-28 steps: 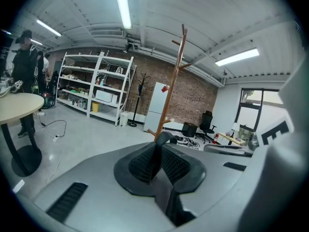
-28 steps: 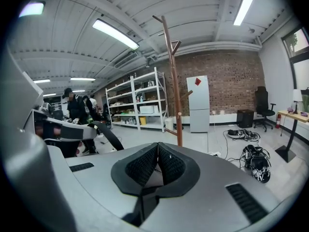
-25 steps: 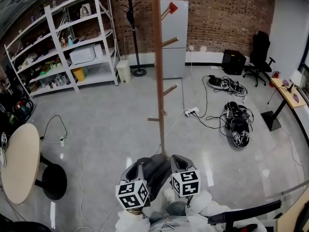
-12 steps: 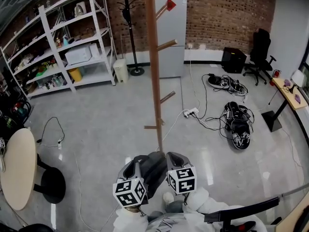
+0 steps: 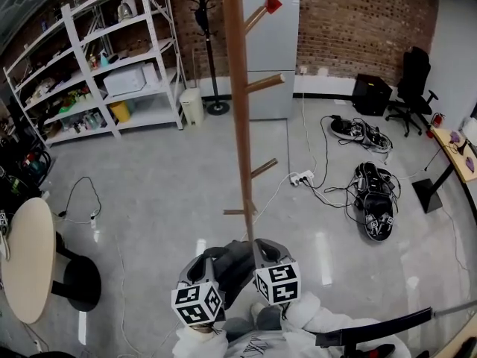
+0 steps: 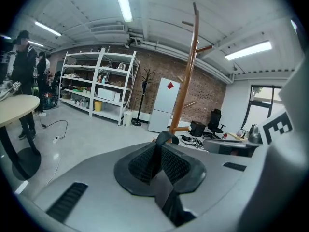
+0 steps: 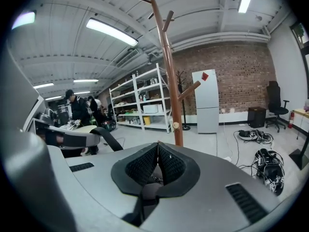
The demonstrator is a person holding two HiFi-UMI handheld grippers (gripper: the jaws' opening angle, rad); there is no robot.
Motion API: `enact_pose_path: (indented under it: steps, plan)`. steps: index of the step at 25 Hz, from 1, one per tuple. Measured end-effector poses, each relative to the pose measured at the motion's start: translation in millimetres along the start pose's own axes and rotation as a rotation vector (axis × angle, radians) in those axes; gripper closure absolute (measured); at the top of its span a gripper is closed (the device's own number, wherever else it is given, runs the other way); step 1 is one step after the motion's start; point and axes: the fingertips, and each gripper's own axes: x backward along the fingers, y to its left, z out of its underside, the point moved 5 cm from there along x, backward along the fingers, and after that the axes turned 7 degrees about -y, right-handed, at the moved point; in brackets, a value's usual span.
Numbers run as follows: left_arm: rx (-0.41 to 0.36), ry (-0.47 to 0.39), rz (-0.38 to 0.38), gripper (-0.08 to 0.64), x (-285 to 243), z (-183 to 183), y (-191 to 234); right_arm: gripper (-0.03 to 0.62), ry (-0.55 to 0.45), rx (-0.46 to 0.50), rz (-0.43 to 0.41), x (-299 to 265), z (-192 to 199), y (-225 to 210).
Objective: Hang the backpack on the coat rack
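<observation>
Against 0.5 s before, little had changed: the coat rack [image 5: 240,125] stood a touch further right in the head view, the white fridge [image 5: 272,51] behind it had slid right with it, and both marker cubes sat slightly lower in the frame. The backpack [image 5: 232,263] was still carried between the 2 tools, short of the rack and on none of its pegs. The left tongs [image 6: 157,151] were closed, their pads pinching a flat dark strap [image 6: 164,138] that rose out of the seam and curled over in a loop at the top. The right tongs [image 7: 157,153] were closed too, pad against pad. Only a sliver of dark stuff showed low in that seam, and in the head view their tips lay against the backpack's right side. The backpack was dark grey, soft and slumped, its shape mostly hidden by the tools. The pads on both tongs were black with a fine cross-hatched grip, set in smooth grey plastic shells. The rack was 1 slim pole of reddish-brown wood with short round pegs angling upward at several heights, the lowest peg just beyond the tongs. The floor [image 5: 164,192] was polished grey and glossy, throwing back the ceiling lights. White metal shelving [image 5: 97,58] stood against a red brick wall, and a round pale tabletop [image 5: 26,259] edged in at the left.
</observation>
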Motion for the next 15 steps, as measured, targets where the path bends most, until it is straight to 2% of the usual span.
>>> enact_pose_path:
  steps: [4, 15]
  plan:
    - [-0.022, 0.029, 0.005, 0.537, -13, 0, 6, 0.58, 0.026, -0.032, 0.001, -16, 6, -7]
    - [-0.127, 0.153, 0.134, 0.537, -73, 1, 27, 0.58, 0.109, -0.063, 0.042, -37, 27, -10]
